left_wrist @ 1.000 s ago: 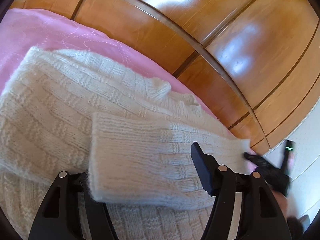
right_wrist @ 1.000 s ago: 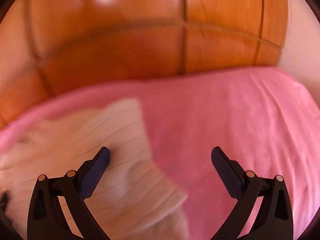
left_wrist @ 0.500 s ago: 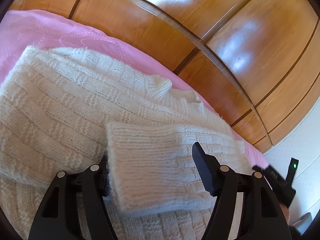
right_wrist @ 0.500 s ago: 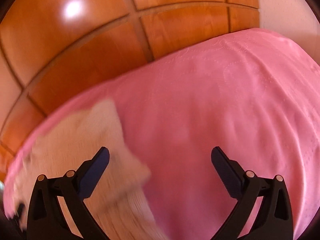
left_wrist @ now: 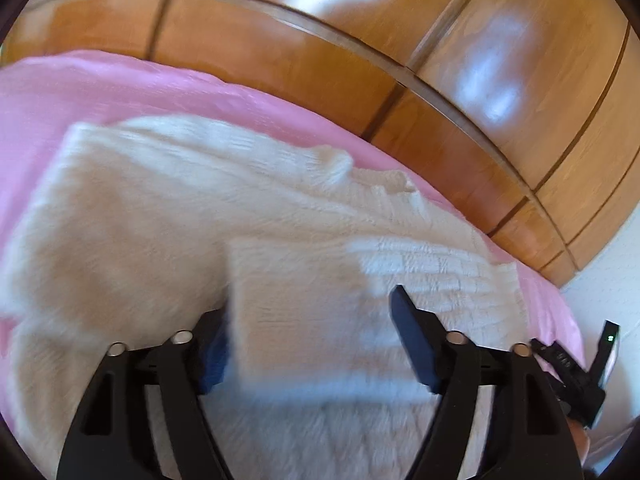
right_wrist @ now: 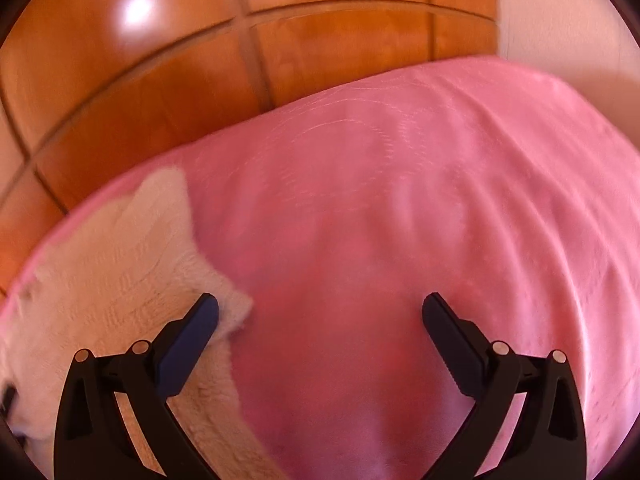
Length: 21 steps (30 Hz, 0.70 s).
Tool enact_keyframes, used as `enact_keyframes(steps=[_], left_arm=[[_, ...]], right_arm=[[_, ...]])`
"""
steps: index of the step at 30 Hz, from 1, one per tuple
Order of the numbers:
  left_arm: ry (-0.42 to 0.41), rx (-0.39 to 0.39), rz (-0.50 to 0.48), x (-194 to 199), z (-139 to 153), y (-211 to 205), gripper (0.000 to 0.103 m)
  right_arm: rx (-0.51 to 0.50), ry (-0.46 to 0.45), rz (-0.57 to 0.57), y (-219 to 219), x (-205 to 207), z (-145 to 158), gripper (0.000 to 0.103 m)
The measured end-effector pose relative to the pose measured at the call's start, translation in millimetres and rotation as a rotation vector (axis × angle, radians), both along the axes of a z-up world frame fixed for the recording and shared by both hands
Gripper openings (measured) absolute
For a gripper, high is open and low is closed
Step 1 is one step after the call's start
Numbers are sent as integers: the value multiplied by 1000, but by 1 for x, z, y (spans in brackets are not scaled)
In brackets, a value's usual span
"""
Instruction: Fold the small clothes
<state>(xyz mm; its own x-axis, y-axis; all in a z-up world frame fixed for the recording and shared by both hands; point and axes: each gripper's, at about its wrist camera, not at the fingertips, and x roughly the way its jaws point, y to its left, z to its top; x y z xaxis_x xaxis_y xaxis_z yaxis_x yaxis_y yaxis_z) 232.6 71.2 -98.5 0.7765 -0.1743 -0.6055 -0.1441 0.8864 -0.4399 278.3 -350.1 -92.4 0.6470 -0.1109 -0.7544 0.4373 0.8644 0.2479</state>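
Where the cream knitted sweater (left_wrist: 168,248) lies spread on the pink bedspread (left_wrist: 80,92), it fills the middle and lower left of the left wrist view, blurred; a folded sleeve (left_wrist: 320,312) rests across its body in the lower centre, its cuff end toward the lower left. The left gripper (left_wrist: 312,332) sits over that sleeve with its jaws opening; the sleeve lies between them, the left finger partly hidden behind the cuff edge, the right finger standing over the knit, and whether either touches the fabric cannot be told. At the lower right edge of that view a black device with a small green light (left_wrist: 600,356) shows beside the bedspread's border. In the right wrist view the sweater (right_wrist: 120,280) occupies the lower left, one corner reaching toward the centre; the right gripper (right_wrist: 320,312) has its jaws wide apart with nothing between them but bare bedspread (right_wrist: 420,200), its left finger over the sweater's edge. A glossy wooden panelled headboard (left_wrist: 320,52) curves across the top of both views; a pale wall (right_wrist: 560,20) shows at the upper right.
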Motion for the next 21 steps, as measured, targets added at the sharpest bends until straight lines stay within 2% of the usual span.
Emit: enact_keyframes(steps=[1, 6, 8, 9, 12, 16, 19, 20, 21], left_arm=[[-8, -6, 11, -10, 1, 1, 90], [-15, -104, 55, -62, -3, 22, 92], [-26, -93, 49, -78, 1, 26, 92], [-20, -61, 46, -87, 2, 25, 92], [-23, 9, -1, -109, 6, 22, 92], [-103, 128, 1, -150, 14, 24, 93], [-129, 147, 45, -176, 17, 42, 93], [-121, 131, 57, -182, 17, 52, 93], [-114, 118, 67, -186, 17, 58, 93]], right_arm=[[24, -16, -29, -5, -7, 0, 101], [137, -113, -106, -25, -35, 1, 101], [190, -128, -96, -29, -46, 1, 101], [205, -124, -83, -28, -52, 5, 101], [251, -123, 41, -26, -73, 14, 101], [333, -136, 232, -24, -112, 18, 101], [436, -142, 276, -36, -144, 14, 101], [475, -146, 287, -41, -156, 13, 99], [499, -148, 294, -42, -156, 12, 92]])
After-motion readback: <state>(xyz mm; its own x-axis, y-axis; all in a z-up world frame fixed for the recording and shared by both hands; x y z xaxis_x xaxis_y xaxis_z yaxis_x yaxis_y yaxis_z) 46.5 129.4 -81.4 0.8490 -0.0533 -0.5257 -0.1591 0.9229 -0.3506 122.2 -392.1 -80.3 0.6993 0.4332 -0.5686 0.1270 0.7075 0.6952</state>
